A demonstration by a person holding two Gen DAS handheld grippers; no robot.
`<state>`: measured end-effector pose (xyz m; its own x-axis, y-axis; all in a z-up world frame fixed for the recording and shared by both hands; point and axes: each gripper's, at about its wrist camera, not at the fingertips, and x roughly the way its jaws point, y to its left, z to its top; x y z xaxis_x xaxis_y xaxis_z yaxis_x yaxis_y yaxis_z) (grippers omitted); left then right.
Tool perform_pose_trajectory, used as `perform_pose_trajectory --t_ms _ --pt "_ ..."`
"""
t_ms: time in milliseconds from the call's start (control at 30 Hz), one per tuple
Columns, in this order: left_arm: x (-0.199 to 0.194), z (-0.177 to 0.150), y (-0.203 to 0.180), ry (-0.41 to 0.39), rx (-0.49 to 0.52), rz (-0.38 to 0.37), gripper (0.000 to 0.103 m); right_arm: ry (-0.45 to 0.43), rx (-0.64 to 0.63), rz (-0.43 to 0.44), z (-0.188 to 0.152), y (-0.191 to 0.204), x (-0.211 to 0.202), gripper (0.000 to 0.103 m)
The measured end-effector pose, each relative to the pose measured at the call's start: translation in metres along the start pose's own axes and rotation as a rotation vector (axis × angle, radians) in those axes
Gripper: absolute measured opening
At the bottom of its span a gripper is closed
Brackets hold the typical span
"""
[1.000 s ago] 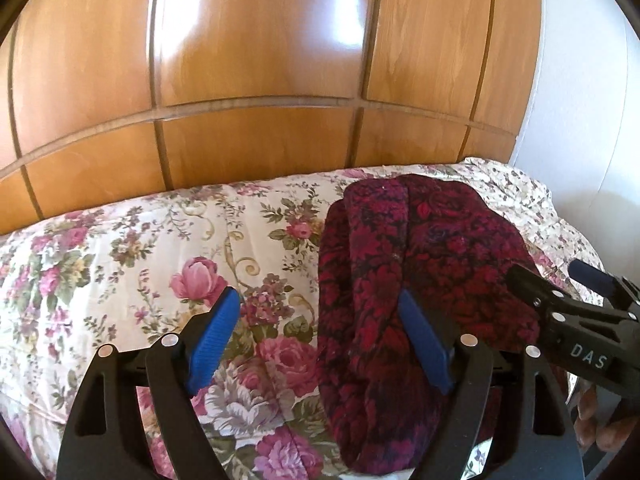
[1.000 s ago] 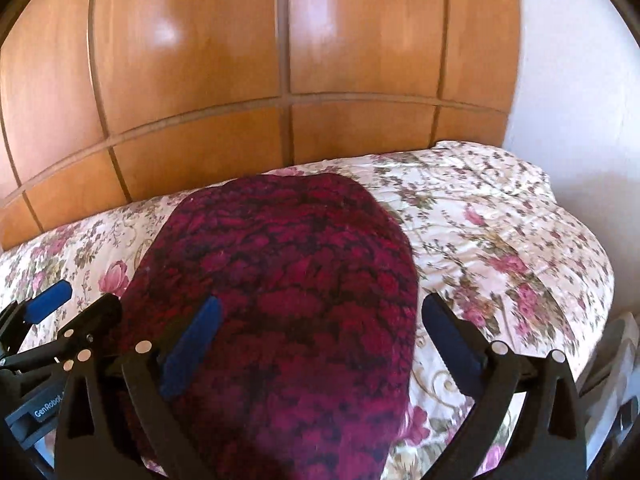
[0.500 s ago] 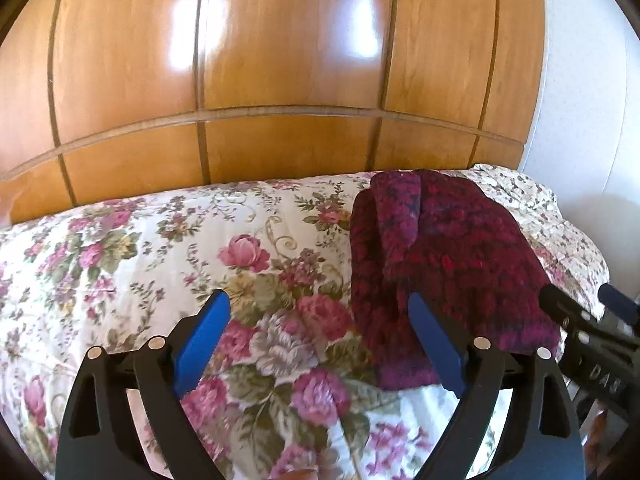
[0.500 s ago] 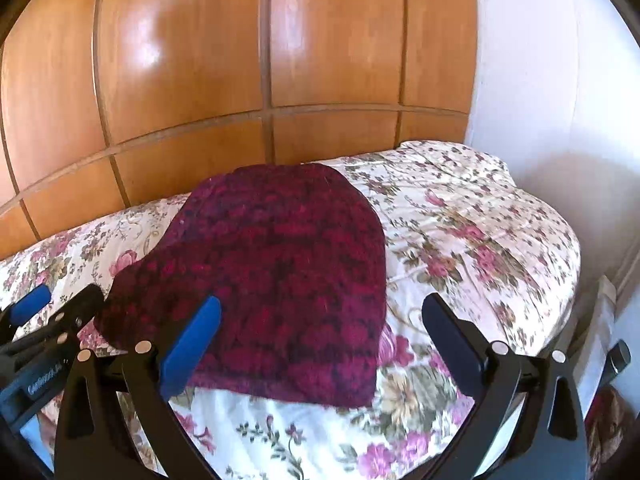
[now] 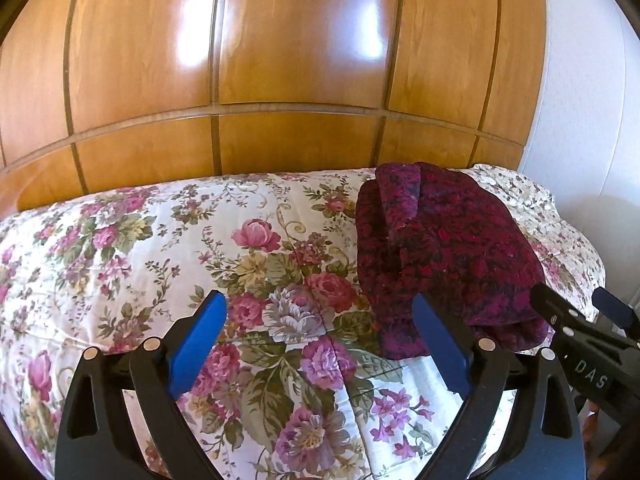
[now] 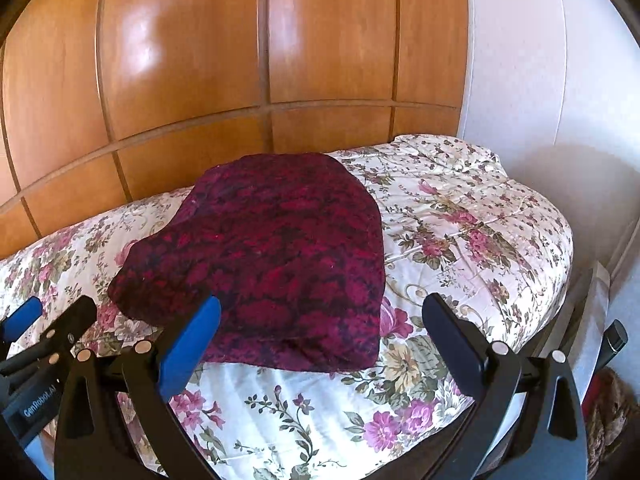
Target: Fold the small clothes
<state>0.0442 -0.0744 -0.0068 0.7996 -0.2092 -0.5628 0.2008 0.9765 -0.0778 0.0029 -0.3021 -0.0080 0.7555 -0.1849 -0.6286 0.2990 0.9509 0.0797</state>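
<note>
Left wrist view, as I see it:
- My left gripper [image 5: 320, 344]: jaws spread wide, nothing between them, blue pads facing each other over the quilt [image 5: 180, 248].
- Garment [image 5: 448, 256]: dark red and black patterned knit, folded into a compact bundle, lying flat on the quilt just ahead and to the right of my right-hand pad. A narrower folded strip lies along its left top edge.
- Quilt: cream with pink roses and green leaves, covering the bed.
- Headboard [image 5: 296, 52]: glossy wood panels behind the bed, with window glare on them.
- Wall [image 5: 588, 120]: white, to the right.
- My right gripper [image 5: 576, 312]: pokes in from the right edge, just beside the garment's near right corner.

Right wrist view:
- My right gripper [image 6: 320, 340]: released, jaws wide apart, holding nothing.
- Garment [image 6: 272, 264]: on the quilt [image 6: 472, 232] directly ahead, its near edge just beyond my left pad; I cannot tell if the pad touches it.
- My left gripper [image 6: 48, 320]: at the left edge, near the garment's left corner.
- Headboard [image 6: 248, 48] and wall [image 6: 540, 80] behind.
</note>
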Motion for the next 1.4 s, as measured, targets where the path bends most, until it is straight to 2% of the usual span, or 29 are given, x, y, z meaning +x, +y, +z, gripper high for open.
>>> perform_pose_trajectory --t_ms 167,467,1400 --pt "-0.003 -0.001 -0.001 -0.008 0.009 0.007 0.097 -0.007 -0.016 -0.004 -0.003 0.003 -0.001 0.101" --pt "-0.005 0.001 -0.003 -0.012 0.017 0.004 0.097 -0.037 -0.011 -0.005 -0.005 0.003 -0.006 0.101" --pt "-0.011 0.005 -0.002 -0.013 0.040 -0.010 0.097 -0.042 0.000 0.006 -0.006 0.001 -0.006 0.101"
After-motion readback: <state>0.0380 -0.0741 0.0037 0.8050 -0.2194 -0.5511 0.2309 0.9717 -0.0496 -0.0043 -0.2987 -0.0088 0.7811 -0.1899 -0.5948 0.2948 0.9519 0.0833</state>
